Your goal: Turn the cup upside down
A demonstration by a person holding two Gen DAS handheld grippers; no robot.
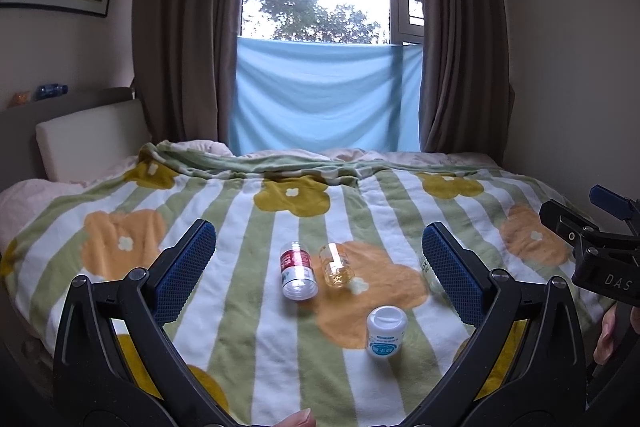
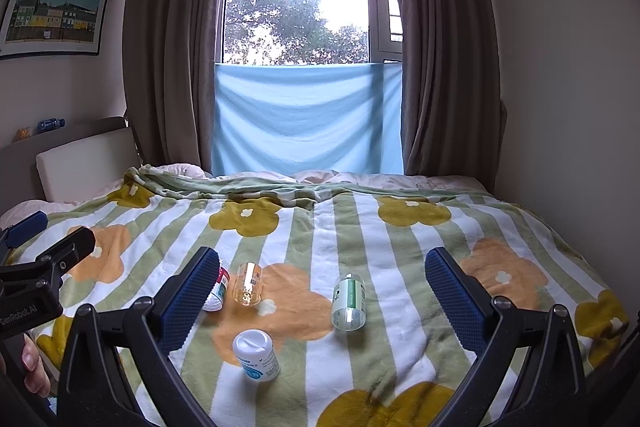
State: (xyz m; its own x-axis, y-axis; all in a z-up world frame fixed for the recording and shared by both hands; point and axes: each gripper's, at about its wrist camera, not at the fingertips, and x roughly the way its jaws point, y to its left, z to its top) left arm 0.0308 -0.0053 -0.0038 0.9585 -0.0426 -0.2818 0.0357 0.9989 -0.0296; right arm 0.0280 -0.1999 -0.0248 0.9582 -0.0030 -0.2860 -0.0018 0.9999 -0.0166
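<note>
Tools over bed w/ four small containers, nothing gripped.

Left tool has its fingers wide apart above the flowered blanket; right tool is also spread apart and empty. Clear amber cup lies on its side on an orange flower, approx. in the middle, just beside the red-label bottle. White jar stands nearer to the cameras, and the green-label bottle lies to the right, well apart from the cup.
</note>
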